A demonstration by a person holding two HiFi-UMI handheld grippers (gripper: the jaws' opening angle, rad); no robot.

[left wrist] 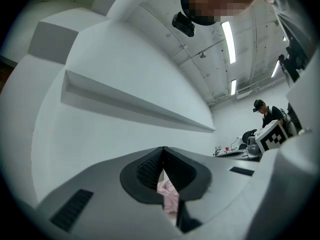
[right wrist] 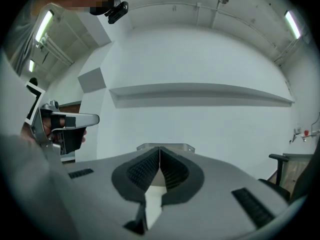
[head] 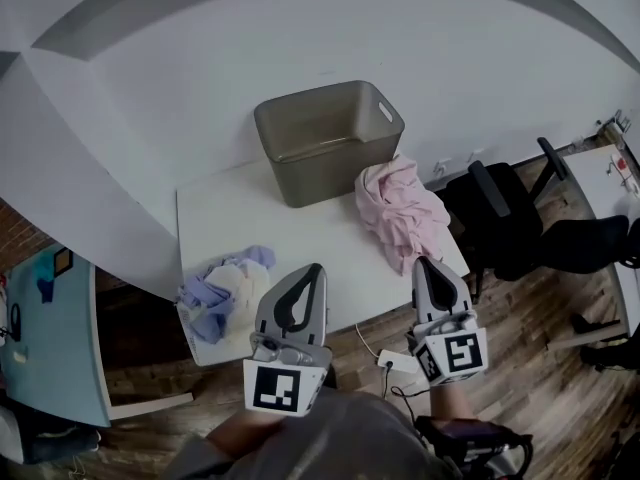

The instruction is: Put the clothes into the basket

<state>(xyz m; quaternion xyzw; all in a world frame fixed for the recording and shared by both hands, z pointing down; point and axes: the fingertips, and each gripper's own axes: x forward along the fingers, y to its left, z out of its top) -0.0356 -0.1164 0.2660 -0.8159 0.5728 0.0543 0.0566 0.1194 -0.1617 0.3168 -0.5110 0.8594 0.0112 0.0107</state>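
Two soft heaps are lying on the table (head: 300,230): pink garment (head: 400,213) just beside the basket (head: 300,173), blue-and-cream pile (head: 225,293) at the left edge. Both are being judged light, limp, best pinched at a raised fold. Left gripper (head: 316,269) and right gripper (head: 422,262) are being held closed, empty.

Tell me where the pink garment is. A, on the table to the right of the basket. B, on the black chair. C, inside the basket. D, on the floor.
A: in the head view the pink garment lies on the table beside the basket, on its right and not inside it.
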